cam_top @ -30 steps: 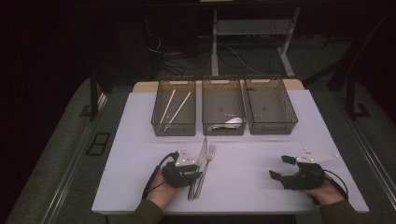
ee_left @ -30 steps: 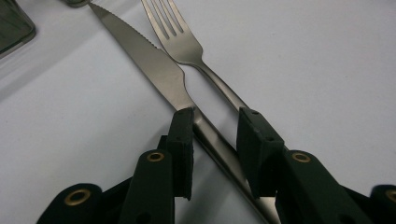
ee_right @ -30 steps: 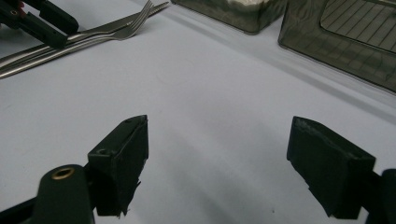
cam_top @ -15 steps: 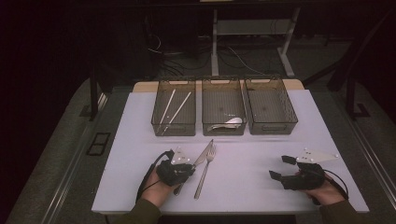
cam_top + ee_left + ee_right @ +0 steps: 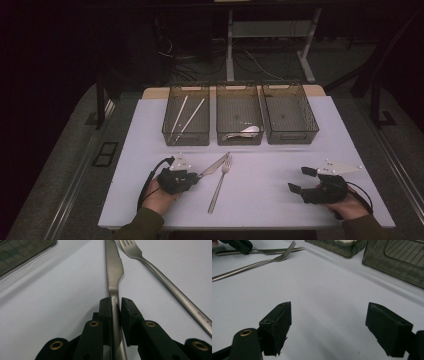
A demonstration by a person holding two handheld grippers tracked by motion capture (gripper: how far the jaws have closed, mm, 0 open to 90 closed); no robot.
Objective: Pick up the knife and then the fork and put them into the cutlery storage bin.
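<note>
A steel knife (image 5: pixel 214 165) lies slantwise on the white table (image 5: pixel 270 165), and my left gripper (image 5: pixel 195 177) is shut on its handle. In the left gripper view the jaws pinch the handle, my left gripper (image 5: pixel 115 306) pointing along the knife (image 5: pixel 113 265) with its serrated blade ahead. A steel fork (image 5: pixel 219 185) lies just right of the knife, its tines near the blade; the same fork (image 5: pixel 160 275) lies free. My right gripper (image 5: pixel 298 179) rests at the front right, open and holding nothing. The right gripper (image 5: pixel 328 322) has bare table between its jaws, with the fork (image 5: pixel 249 266) and knife (image 5: pixel 274 251) far off.
Three dark mesh bins stand in a row at the back. The left bin (image 5: pixel 185 141) holds two chopsticks (image 5: pixel 190 117), the middle bin (image 5: pixel 239 141) a white spoon (image 5: pixel 245 132), and the right bin (image 5: pixel 291 140) shows nothing inside. Each gripper is held by a hand.
My left gripper has slid left with the knife handle in it, so the knife has swung away from the fork. The right gripper has stayed put.
</note>
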